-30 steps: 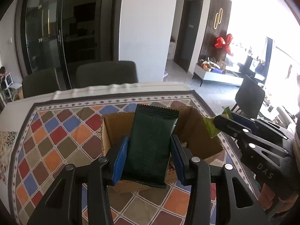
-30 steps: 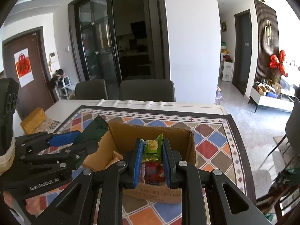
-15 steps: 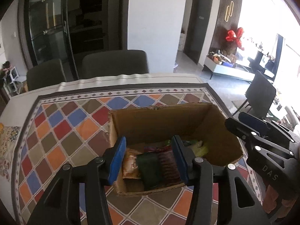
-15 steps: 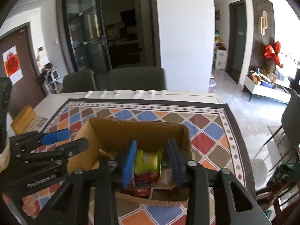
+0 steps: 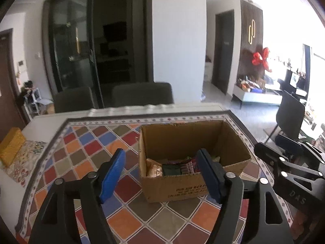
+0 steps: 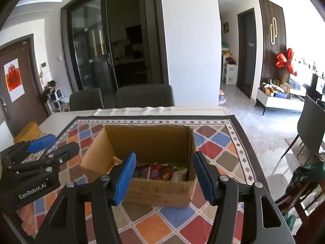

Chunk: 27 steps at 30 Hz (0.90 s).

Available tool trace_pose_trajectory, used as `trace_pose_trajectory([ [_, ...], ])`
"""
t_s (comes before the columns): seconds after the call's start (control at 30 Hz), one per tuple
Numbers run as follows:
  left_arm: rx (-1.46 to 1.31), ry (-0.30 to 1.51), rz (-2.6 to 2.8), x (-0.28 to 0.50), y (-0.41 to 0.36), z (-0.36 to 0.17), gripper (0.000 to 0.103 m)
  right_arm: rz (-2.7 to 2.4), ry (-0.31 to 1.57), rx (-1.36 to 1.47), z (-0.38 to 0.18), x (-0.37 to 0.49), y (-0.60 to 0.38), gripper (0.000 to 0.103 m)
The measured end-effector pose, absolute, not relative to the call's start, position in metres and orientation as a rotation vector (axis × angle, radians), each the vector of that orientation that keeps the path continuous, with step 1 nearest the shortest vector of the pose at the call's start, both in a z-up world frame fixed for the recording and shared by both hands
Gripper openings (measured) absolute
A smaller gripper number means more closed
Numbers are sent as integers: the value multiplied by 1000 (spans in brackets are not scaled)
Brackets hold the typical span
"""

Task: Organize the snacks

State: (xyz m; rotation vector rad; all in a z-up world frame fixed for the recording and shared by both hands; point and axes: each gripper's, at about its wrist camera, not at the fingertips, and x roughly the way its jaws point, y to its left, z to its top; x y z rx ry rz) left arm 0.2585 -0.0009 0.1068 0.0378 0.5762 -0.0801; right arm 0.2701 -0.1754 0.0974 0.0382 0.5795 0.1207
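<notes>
An open cardboard box (image 5: pixel 183 136) stands on the patterned tablecloth and also shows in the right wrist view (image 6: pixel 150 138). Snack packets lie in its bottom (image 5: pixel 174 167), among them a dark green one and a gold one; red and yellow-green ones show in the right wrist view (image 6: pixel 162 170). My left gripper (image 5: pixel 162 170) is open and empty, held back from the box's near left side. My right gripper (image 6: pixel 163 175) is open and empty in front of the box's near wall. Each gripper shows in the other's view: the right one (image 5: pixel 284 152), the left one (image 6: pixel 50 144).
The table wears a cloth (image 5: pixel 85 154) of coloured diamonds. A yellow woven object (image 5: pixel 10 144) lies at the table's far left. Two dark chairs (image 5: pixel 142 94) stand behind the table and another chair (image 6: pixel 310 126) to the right.
Both grippers have let go of their packets, which now lie in the box. Both have opened wide and drawn back and up from the box.
</notes>
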Motion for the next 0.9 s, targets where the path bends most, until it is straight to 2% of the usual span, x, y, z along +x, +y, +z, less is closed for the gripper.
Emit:
trace_pose_trajectory([
  [0.23, 84, 450, -16, 206, -5, 113, 92, 89, 493, 20, 106, 221, -184, 73],
  [0.53, 61, 407, -3, 154, -1, 107, 97, 57, 451, -4, 104, 170, -189, 84],
  [0.9, 45, 393, -21, 106, 1, 104, 102, 69, 440, -7, 102, 127, -192, 88],
])
